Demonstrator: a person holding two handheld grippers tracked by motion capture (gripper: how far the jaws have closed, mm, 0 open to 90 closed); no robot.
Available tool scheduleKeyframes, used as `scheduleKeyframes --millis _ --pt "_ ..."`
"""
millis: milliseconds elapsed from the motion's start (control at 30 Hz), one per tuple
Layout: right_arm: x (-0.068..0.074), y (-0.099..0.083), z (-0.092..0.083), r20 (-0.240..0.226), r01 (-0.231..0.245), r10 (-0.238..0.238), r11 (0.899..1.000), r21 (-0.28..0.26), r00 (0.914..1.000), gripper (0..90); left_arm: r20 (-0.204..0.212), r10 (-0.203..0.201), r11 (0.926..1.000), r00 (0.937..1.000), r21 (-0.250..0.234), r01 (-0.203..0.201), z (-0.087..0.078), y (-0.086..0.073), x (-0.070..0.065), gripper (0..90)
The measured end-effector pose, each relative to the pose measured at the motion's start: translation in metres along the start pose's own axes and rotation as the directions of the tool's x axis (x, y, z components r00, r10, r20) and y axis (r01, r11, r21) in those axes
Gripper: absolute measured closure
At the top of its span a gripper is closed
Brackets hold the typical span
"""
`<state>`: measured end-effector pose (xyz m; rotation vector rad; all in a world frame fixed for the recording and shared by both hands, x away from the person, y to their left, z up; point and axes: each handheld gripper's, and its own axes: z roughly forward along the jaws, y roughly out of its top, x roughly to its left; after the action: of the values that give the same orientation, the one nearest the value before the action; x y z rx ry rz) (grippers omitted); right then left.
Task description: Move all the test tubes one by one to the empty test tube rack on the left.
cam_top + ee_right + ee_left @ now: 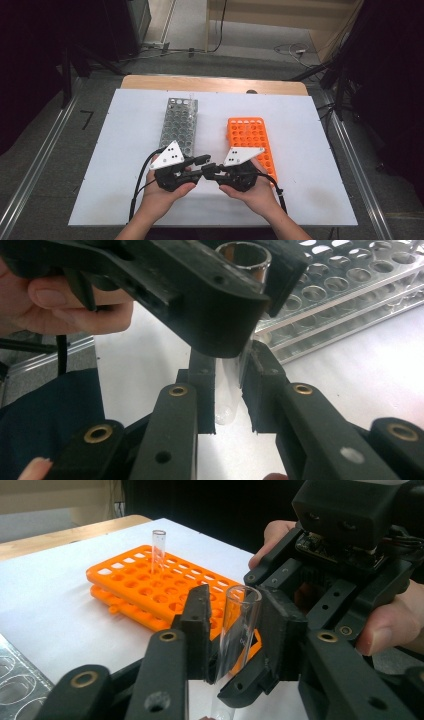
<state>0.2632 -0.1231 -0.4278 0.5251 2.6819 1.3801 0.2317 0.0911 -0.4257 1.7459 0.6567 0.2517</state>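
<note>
While both grippers' jaws pinch one glass tube [239,625], its base looks blurred.

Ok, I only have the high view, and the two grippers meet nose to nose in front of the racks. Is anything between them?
Observer: Yes, a clear glass test tube. In the left gripper view it stands upright between the jaws of the left gripper.
Operator: Does the right gripper have it too?
Observer: Yes. In the right gripper view, the right gripper is shut on the tube's lower part, beneath the left gripper's jaws.
Operator: And is the orange rack empty?
Observer: No. The left gripper view shows a second test tube standing in the orange rack.
</note>
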Motion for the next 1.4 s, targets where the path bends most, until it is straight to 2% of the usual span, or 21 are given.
scheduleKeyframes --millis 300,667,767,967,1133,1200,1333,1400 --pt "0.001 0.0 0.0 -0.008 -0.005 0.005 1.0 0.001 1.0 74.0 0.003 0.015 0.9999 0.9999 0.005 -0.015 0.001 -0.001 -0.002 73.8" --pt "0.0 0.0 0.0 -0.033 -0.017 0.017 1.0 -0.01 0.9993 73.0 -0.008 0.026 0.9996 0.9996 -0.007 -0.026 0.0 -0.001 -0.002 75.0" --pt "-0.001 -0.001 0.001 -0.041 -0.017 0.016 1.0 -0.01 0.999 63.4 -0.02 0.021 0.9997 0.9996 -0.012 -0.022 -0.002 0.0 0.0 75.1" --pt "-0.004 -0.005 -0.001 -0.049 -0.022 0.02 0.999 -0.033 0.9986 36.7 -0.042 0.011 0.9996 0.9991 -0.024 -0.012 -0.007 0.001 0.005 75.2" --pt "-0.011 -0.011 -0.011 0.013 -0.049 0.05 0.997 -0.065 0.9986 14.5 -0.058 0.007 0.9996 0.9983 -0.026 -0.009 -0.01 0.002 0.009 75.1" --pt "-0.016 -0.015 -0.017 0.021 -0.07 0.072 0.995 -0.076 0.9972 7.4 -0.066 0.012 0.9996 0.9978 -0.025 -0.014 -0.011 0.003 0.011 75.1" --pt "-0.028 -0.024 -0.03 0.034 -0.096 0.1 0.99 -0.104 0.9944 0.4 -0.079 0.009 0.9994 0.9969 -0.032 -0.011 -0.013 0.006 0.015 75.2" --pt "-0.033 -0.029 -0.037 0.046 -0.107 0.113 0.987 -0.117 0.9925 0.0 -0.086 0.005 0.9993 0.9963 -0.036 -0.008 -0.014 0.008 0.018 75.1"
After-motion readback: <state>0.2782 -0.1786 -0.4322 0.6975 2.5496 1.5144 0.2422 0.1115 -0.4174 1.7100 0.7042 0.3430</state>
